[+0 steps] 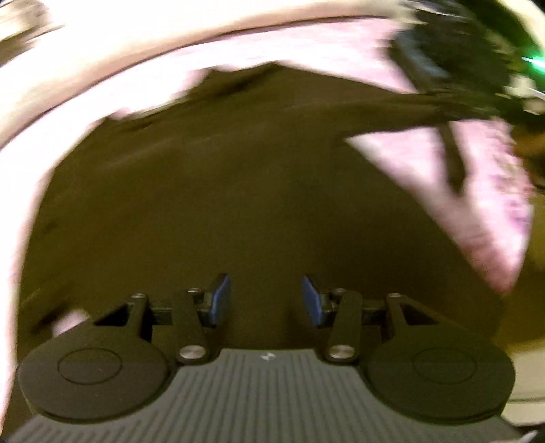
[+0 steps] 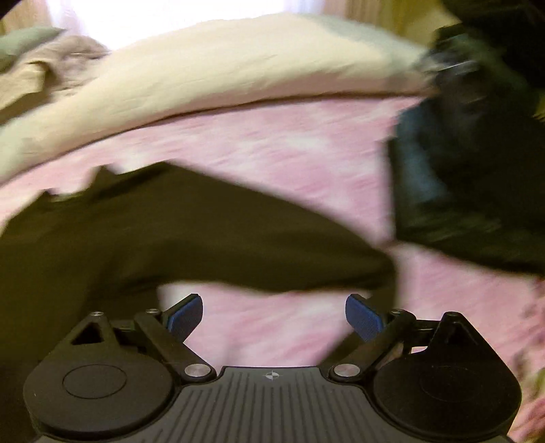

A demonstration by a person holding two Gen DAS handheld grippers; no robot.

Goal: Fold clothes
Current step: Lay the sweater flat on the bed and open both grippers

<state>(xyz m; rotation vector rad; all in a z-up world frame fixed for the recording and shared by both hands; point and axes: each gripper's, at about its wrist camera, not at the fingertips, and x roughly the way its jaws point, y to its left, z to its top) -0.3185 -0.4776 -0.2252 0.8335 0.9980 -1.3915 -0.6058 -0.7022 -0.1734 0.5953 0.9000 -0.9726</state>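
Everything's sitting on a pink mottled bedsheet (image 2: pixel 299 163), pretty smeared by blur in both views. Along the far edge of it there's a long cream pillow (image 2: pixel 218 78), kind of rumpled. Behind that the background is just a blown-out bright patch (image 2: pixel 177 17), can't tell whether it's a window or a wall.

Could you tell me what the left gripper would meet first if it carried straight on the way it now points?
Most likely the dark olive garment: it fills the view ahead of the left gripper, whose jaws stand apart with nothing between them. The frame is blurred, so how far off the cloth lies is unclear.
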